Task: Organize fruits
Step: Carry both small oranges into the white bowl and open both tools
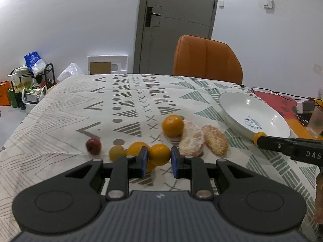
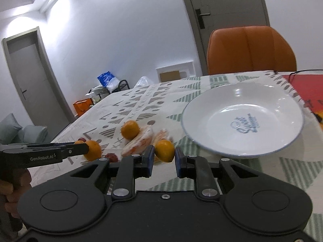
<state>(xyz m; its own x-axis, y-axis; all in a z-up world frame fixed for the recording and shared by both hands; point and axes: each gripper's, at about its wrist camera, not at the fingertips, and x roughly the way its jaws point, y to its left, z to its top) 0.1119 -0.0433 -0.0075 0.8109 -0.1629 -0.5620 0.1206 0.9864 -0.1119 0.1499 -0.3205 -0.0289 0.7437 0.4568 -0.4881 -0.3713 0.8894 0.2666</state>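
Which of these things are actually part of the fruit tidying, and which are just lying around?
Job: orange in left gripper; small orange in right gripper; red fruit and peeled pieces on the tablecloth; white plate.
Lying about: orange chair; cables; glass; floor clutter.

A home dining room — patterned tablecloth [image 1: 80, 109], orange chair [image 1: 206, 58], interior door [image 1: 175, 20], shoe rack [image 1: 30, 84].
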